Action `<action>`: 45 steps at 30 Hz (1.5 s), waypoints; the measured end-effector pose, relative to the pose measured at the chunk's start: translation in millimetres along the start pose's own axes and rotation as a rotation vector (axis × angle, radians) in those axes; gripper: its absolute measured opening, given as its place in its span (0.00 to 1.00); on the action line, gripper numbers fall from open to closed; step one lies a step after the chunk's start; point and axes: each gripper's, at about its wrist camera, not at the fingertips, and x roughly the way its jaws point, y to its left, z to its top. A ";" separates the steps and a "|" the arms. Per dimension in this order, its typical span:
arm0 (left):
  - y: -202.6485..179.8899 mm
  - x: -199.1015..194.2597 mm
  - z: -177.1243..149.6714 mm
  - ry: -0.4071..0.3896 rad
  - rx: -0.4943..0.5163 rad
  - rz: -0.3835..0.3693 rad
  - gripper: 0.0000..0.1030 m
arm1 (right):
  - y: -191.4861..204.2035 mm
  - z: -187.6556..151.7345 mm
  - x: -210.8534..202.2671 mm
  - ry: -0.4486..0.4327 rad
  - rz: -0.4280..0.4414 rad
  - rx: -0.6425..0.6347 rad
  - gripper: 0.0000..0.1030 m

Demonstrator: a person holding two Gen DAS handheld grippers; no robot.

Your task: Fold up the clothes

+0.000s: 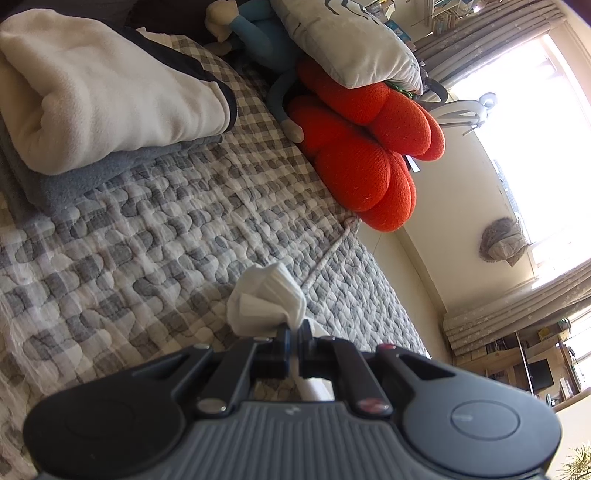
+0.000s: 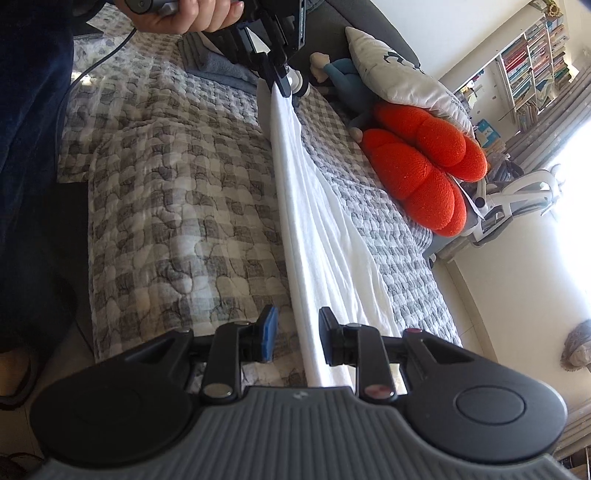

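A white garment [image 2: 314,221] is stretched into a long, loosely pleated band above the checked quilt [image 2: 166,184]. At its far end my left gripper [image 2: 284,79], held by a hand [image 2: 192,18], is shut on the cloth. In the left wrist view the same gripper [image 1: 294,328] pinches a bunched white end [image 1: 266,299] between its closed fingers. My right gripper [image 2: 297,332] is at the near end with its jaws parted. The band runs between them close to the right pad [image 2: 327,332], and a gap shows at the blue left pad [image 2: 271,332].
An orange knitted cushion [image 2: 424,166] lies under a grey pillow [image 2: 399,77] at the bed's far side, next to a blue doll [image 2: 340,74]. Folded cream and blue blankets [image 1: 103,99] are stacked on the quilt. A white chair [image 2: 517,195] and a bookshelf [image 2: 535,55] stand beyond.
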 end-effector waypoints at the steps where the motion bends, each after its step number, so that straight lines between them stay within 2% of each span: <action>1: -0.1 -0.1 -0.2 0.000 0.001 0.001 0.03 | 1.5 0.9 -0.1 0.000 0.014 -0.002 0.25; 3: -0.1 -0.5 -0.5 -0.001 0.003 0.002 0.03 | 4.4 2.8 -0.3 0.000 0.040 -0.005 0.24; 6: -0.3 -0.6 -0.5 -0.001 0.002 0.002 0.03 | 5.7 1.4 3.4 0.018 0.031 -0.002 0.24; 18: 0.1 -0.9 -0.8 0.001 0.001 0.003 0.03 | 7.4 1.6 15.9 0.046 -0.042 -0.040 0.24; 19: 0.1 -0.9 -0.8 0.001 0.002 0.003 0.03 | 8.4 0.8 17.1 0.053 -0.048 -0.055 0.21; 20: 0.2 -0.9 -0.7 0.000 0.003 0.003 0.03 | 9.3 0.0 18.2 0.060 -0.053 -0.071 0.06; 21: 0.9 -1.3 -0.8 0.000 0.003 0.003 0.03 | 10.3 -0.9 19.2 0.067 -0.059 -0.086 0.00; 25: 8.5 -4.9 -2.6 -0.001 0.002 0.014 0.03 | 3.9 2.0 -2.7 0.021 0.013 -0.036 0.00; 29: 18.5 -7.1 -7.5 0.008 0.001 0.037 0.03 | 7.9 -4.5 -5.5 0.047 0.079 -0.040 0.00; 35: 24.6 -6.5 -13.0 0.017 0.013 0.081 0.03 | 11.6 -5.2 -0.9 0.048 0.020 -0.054 0.00; 40: 26.8 -7.4 -14.1 0.018 0.014 0.090 0.03 | 15.7 -5.6 -2.7 0.037 0.000 -0.081 0.11; 42: 26.6 -7.8 -14.5 0.017 0.016 0.091 0.03 | 17.7 -7.4 -3.1 0.035 -0.020 -0.098 0.18; 44: 25.7 -7.8 -15.1 0.017 0.018 0.090 0.03 | 18.4 -10.7 -1.4 0.038 -0.055 -0.123 0.34; 45: 25.4 -7.8 -15.2 0.017 0.019 0.089 0.03 | 18.8 -12.0 -0.2 0.040 -0.066 -0.134 0.34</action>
